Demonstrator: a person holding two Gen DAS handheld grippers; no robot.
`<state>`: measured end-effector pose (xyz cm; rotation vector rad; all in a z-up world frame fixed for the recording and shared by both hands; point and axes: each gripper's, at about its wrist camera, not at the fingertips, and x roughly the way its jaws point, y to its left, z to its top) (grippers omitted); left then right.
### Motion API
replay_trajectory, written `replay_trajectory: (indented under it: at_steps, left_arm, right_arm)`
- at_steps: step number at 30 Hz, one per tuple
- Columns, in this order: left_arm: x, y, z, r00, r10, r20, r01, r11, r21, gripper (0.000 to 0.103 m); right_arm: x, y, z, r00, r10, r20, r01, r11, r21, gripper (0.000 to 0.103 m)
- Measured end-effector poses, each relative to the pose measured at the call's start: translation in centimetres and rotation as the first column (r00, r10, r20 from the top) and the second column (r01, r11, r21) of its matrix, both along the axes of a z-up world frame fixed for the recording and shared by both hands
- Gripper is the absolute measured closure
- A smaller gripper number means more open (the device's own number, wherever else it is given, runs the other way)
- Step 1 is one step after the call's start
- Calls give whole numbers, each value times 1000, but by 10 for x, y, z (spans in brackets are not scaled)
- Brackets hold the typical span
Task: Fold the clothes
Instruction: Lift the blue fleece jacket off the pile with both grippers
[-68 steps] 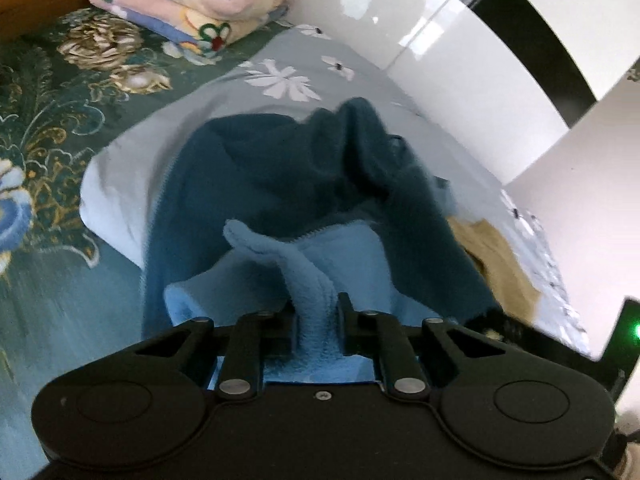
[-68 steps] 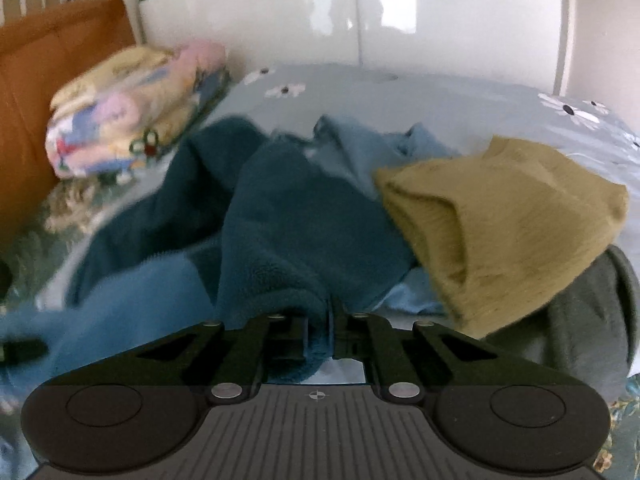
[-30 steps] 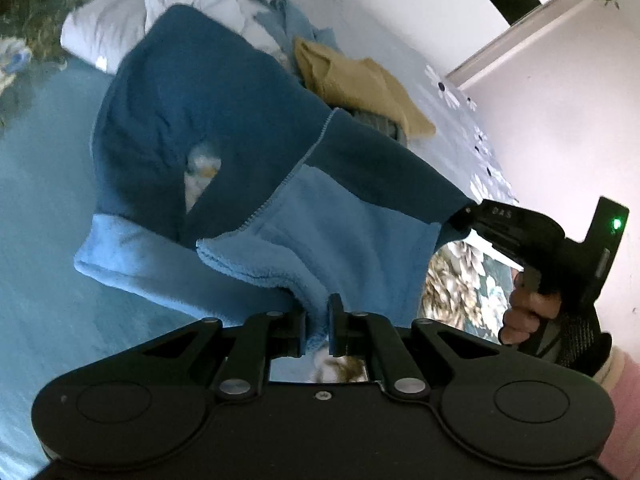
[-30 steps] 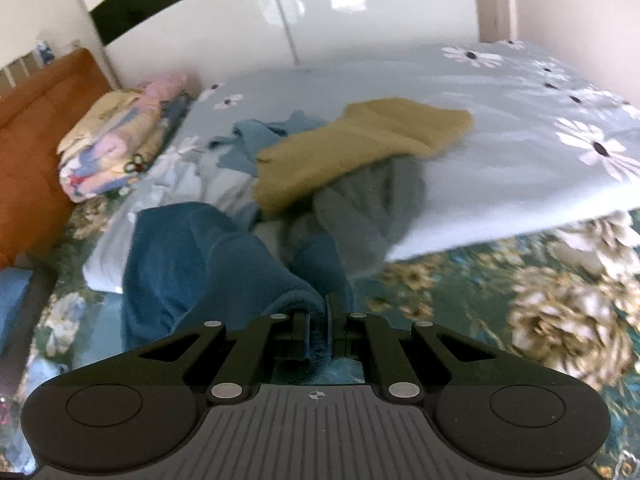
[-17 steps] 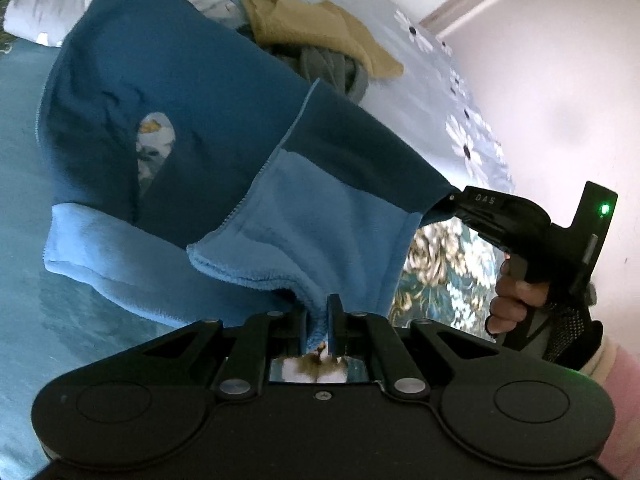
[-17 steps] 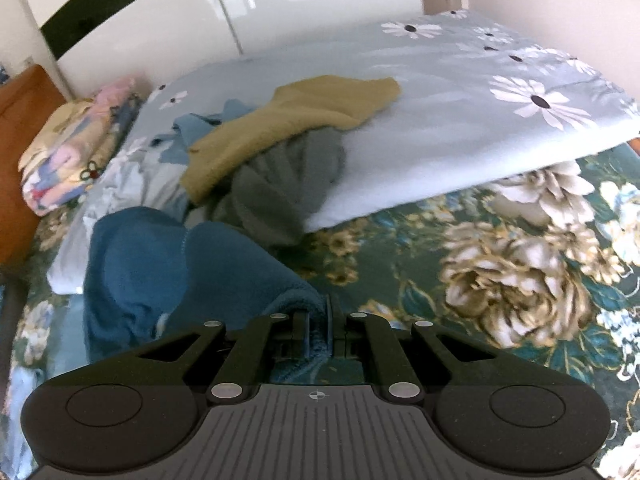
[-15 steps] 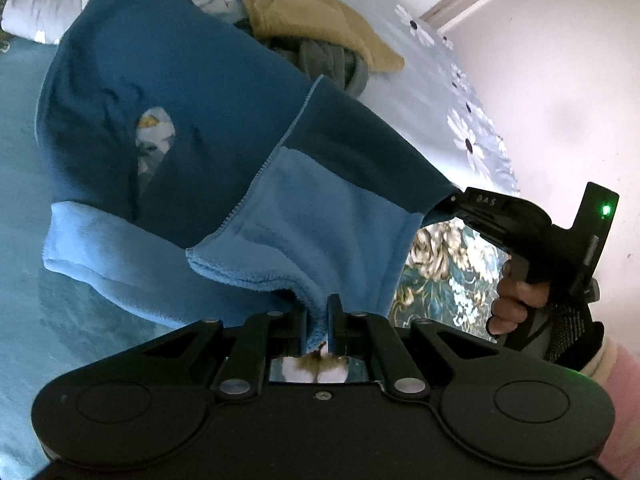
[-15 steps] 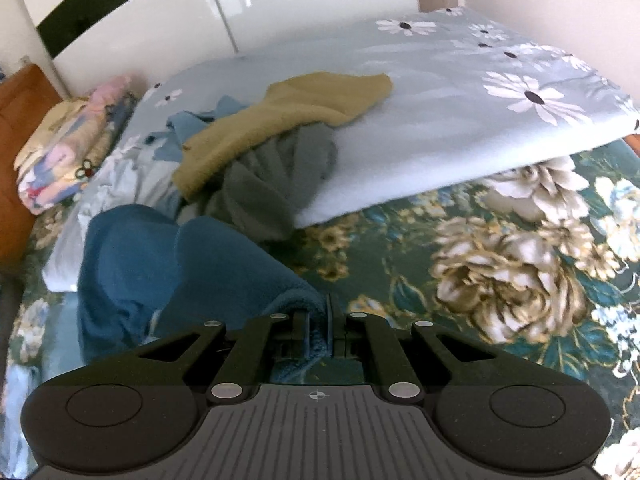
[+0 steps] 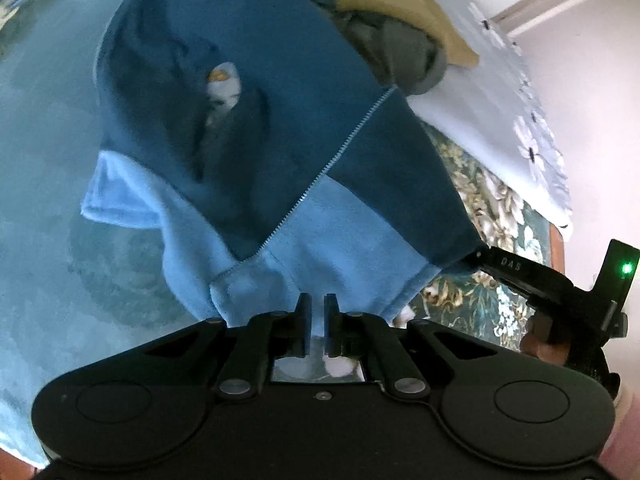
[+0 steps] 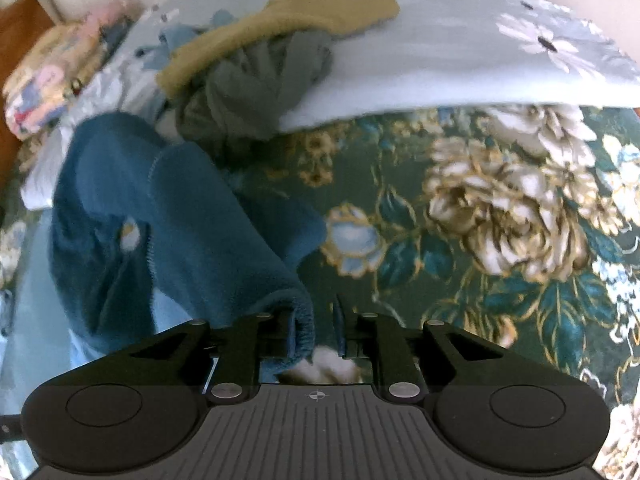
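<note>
A two-tone blue fleece jacket (image 9: 256, 92) with a zip hangs spread between both grippers above the bed. My left gripper (image 9: 317, 312) is shut on its light blue hem. My right gripper (image 10: 316, 328) has its jaws a little apart, with the dark blue fleece edge (image 10: 200, 220) lying against the left finger. In the left wrist view the right gripper (image 9: 484, 258) still touches the jacket's dark corner at the right.
A mustard garment (image 10: 280, 24) and a grey garment (image 10: 260, 80) lie piled on a pale floral quilt (image 10: 460, 48). A folded colourful blanket (image 10: 48, 68) sits at the far left. The green floral bedspread (image 10: 480, 208) lies below.
Both grippers have drawn the jacket away from the pile and lowered it toward the bedspread. The right gripper's jaws have parted from shut.
</note>
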<state>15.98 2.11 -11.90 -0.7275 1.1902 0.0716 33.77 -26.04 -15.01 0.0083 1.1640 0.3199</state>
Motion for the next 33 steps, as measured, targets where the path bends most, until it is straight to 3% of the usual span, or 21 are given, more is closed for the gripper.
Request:
replay_trajectory:
  at_steps: [8,12,15,19,24,30,33]
  left_arm:
    - [-16,9,-30,994,90,-69,-90,996,-2,93]
    - [-25,5,-53,985,133,-114,-138,990,-35,81]
    - [-27,-6,-71,983,133,-129,-139,989,-41,80]
    - [-27,-17,-90,979,149,-139,-160,985,-69,62]
    - [-20,-21,-113,973,156,-169,-169,983,-66,55]
    - [-12,-24,-118,977,165,-138,-179,979,-98,59]
    - [-8,-26,-110,982,155,-110,-166,981,-103,77]
  right_arm:
    - [-1,1,-3,1000,-1,0,1,1000,-14,87]
    - [4,7,-3,1000,23,6,-23,999,-25,91]
    - [7,10,-4,1000,27,0,-27,999,-38,92]
    - [11,11,-7,1000,26,-6,-26,998,-54,92]
    - [14,15,-10,999,38,-9,-39,996,-83,92]
    - [16,18,-11,999,40,-6,-41,994,-100,92]
    - [16,19,-13,999,37,-9,-38,994,-106,92]
